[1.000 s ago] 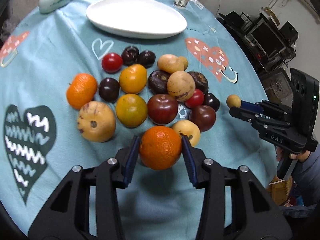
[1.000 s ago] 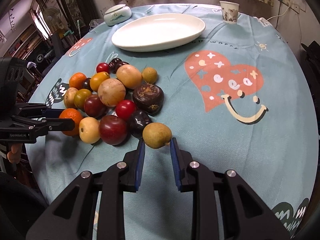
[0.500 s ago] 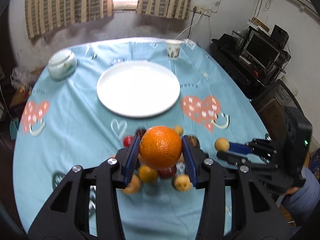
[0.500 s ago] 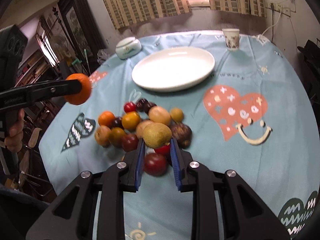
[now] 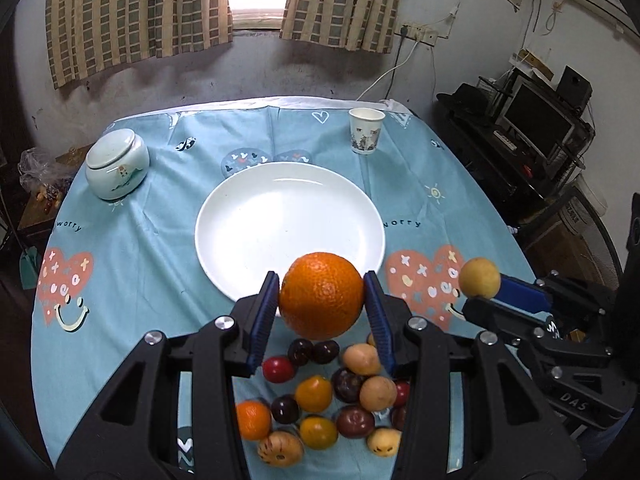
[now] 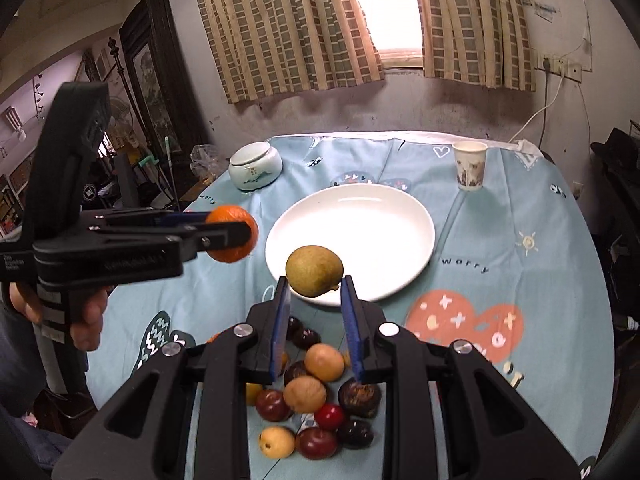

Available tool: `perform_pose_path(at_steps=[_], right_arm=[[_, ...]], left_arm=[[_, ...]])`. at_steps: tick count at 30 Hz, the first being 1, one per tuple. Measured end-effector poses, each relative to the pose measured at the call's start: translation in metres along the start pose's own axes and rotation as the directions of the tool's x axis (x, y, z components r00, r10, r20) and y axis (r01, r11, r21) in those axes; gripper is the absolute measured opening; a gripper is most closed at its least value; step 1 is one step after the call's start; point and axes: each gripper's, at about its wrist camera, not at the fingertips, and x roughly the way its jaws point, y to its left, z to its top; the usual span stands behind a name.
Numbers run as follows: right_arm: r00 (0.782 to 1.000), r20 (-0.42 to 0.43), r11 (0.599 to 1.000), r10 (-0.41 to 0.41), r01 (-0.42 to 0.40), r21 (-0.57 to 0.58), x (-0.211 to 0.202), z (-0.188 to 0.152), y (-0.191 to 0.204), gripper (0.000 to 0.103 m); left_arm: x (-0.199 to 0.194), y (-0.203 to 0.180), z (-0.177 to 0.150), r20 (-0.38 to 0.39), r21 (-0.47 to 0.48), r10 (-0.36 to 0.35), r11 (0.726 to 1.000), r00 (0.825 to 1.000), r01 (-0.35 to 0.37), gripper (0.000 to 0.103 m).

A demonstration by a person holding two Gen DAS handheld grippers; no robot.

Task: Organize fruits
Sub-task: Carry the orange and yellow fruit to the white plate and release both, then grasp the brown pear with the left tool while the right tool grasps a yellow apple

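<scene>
Left gripper [image 5: 322,300]: jaws clamped on an orange [image 5: 321,295], held in the air above the near rim of the white plate [image 5: 256,216]. Right gripper [image 6: 314,286]: jaws clamped on a small yellow-green fruit [image 6: 314,270], likewise raised over the plate's near edge. The remaining fruit pile [image 5: 324,400] lies on the bench [image 5: 140,264] just in front of the plate; a paper cup [image 5: 366,131] and lidded ceramic jar [image 5: 117,163] stand beyond it.

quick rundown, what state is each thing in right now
left claw: shut on orange, lifted
right claw: shut on pear, lifted
plate: empty
paper cup: upright
jar: lid on
fruit pile: on tablecloth, off the plate
</scene>
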Motion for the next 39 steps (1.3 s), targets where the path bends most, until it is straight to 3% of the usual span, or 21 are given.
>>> perform_pose_path(at_steps=[14,27,29,30,31,35,39], right_arm=[[0.993,-0.118,1.0,-0.019,0.02,0.013,0.1,0.033,-0.028,0.026],[0.971,-0.232,0.999,-0.049,0.049,-0.003,0.184,0.036,-0.056,0.027],[0.959,-0.266,0.995,-0.095,0.093,-0.019,0.195,0.035,-0.06,0.034],[0.957,-0.266,0.993,-0.114,0.114,-0.015,0.197,0.035,-0.062,0.065],[0.962,-0.243,0.992,-0.122,0.125,0.0,0.194,0.035,-0.064,0.08],[0.964,-0.235,0.99,-0.124,0.136,0.034,0.183,0.034,-0.072,0.08],[0.957,-0.266,0.982,-0.113,0.149,0.119,0.158,0.014,-0.081,0.08]], left_arm=[[0.093,0.028,0.035,-0.08,0.027,0.102,0.995,0.992,-0.1,0.044],[0.17,0.053,0.035,-0.184,0.025,0.16,0.987,0.97,-0.159,0.045],[0.175,0.057,0.036,-0.188,0.016,0.166,0.986,0.968,-0.166,0.048],[0.175,0.058,0.037,-0.182,0.011,0.169,0.985,0.969,-0.169,0.057],[0.174,0.058,0.037,-0.175,0.007,0.174,0.984,0.969,-0.176,0.063],[0.164,0.063,0.037,-0.164,-0.004,0.182,0.983,0.97,-0.185,0.063],[0.14,0.075,0.025,-0.152,-0.041,0.199,0.977,0.968,-0.207,0.073]])
